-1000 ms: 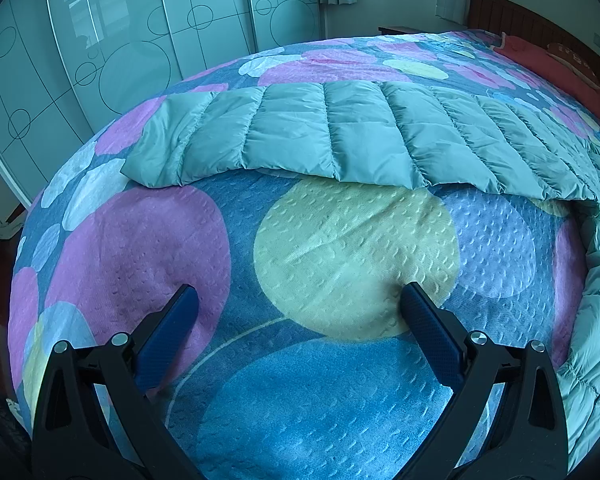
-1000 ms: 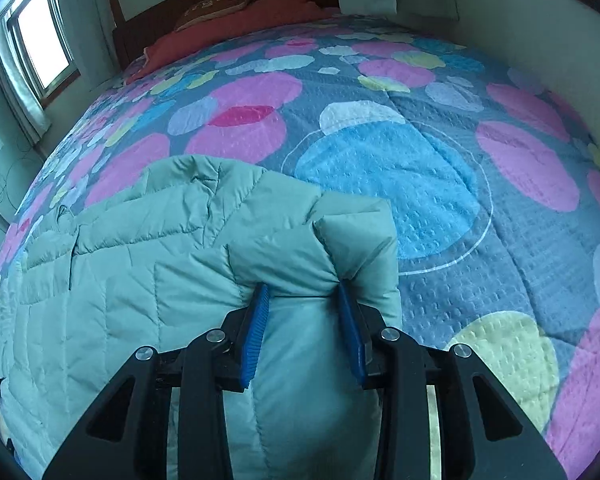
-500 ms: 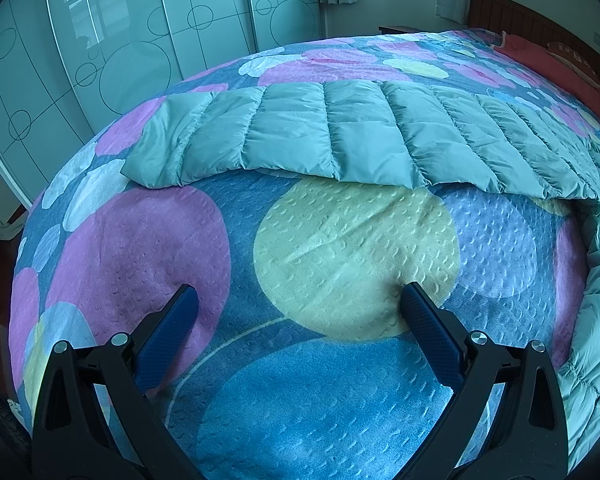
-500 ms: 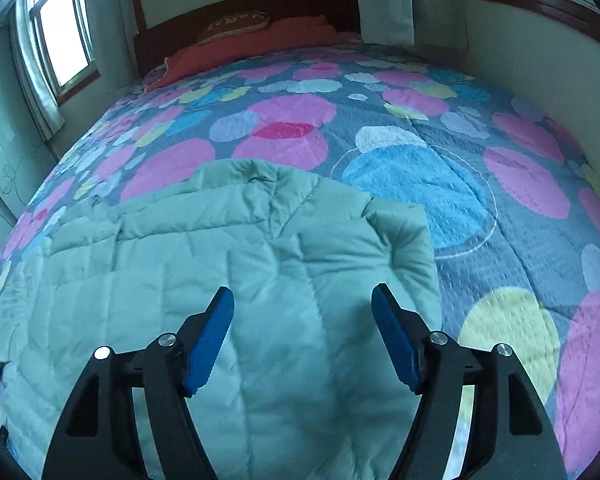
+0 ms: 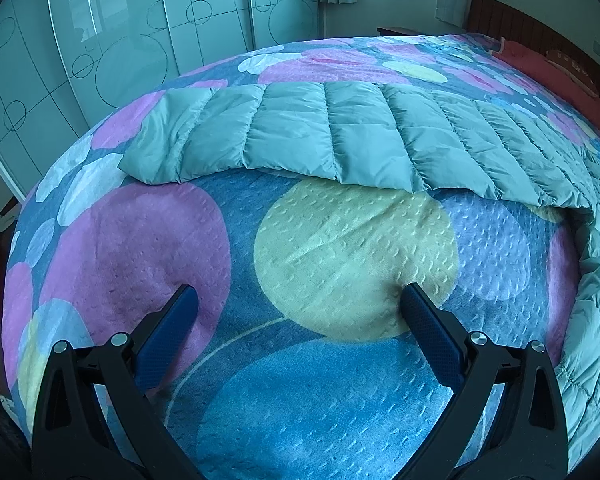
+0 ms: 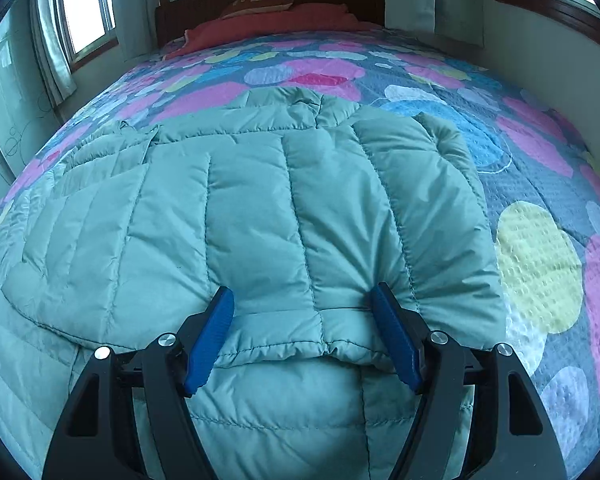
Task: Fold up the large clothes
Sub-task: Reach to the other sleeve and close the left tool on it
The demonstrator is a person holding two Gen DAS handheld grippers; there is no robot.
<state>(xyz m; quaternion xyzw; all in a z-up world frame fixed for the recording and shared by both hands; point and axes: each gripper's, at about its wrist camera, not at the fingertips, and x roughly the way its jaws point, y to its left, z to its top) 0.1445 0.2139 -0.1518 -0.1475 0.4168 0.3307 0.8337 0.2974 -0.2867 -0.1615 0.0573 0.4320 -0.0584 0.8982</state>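
Two black plastic grippers, left gripper (image 5: 298,306) and right gripper (image 6: 303,306). Flat blue bumpy pads (image 6: 212,336) on the fingers. Shiny round silver screws (image 5: 477,337) on the black arms, with triangle-shaped holes.

We see a circle-print bedspread (image 5: 340,400), red pillow (image 6: 260,2) at the headboard (image 6: 204,8), wardrobe doors (image 5: 120,32), curtained windows (image 6: 80,12).

Open bedspread (image 5: 300,380) before jacket (image 5: 340,136)
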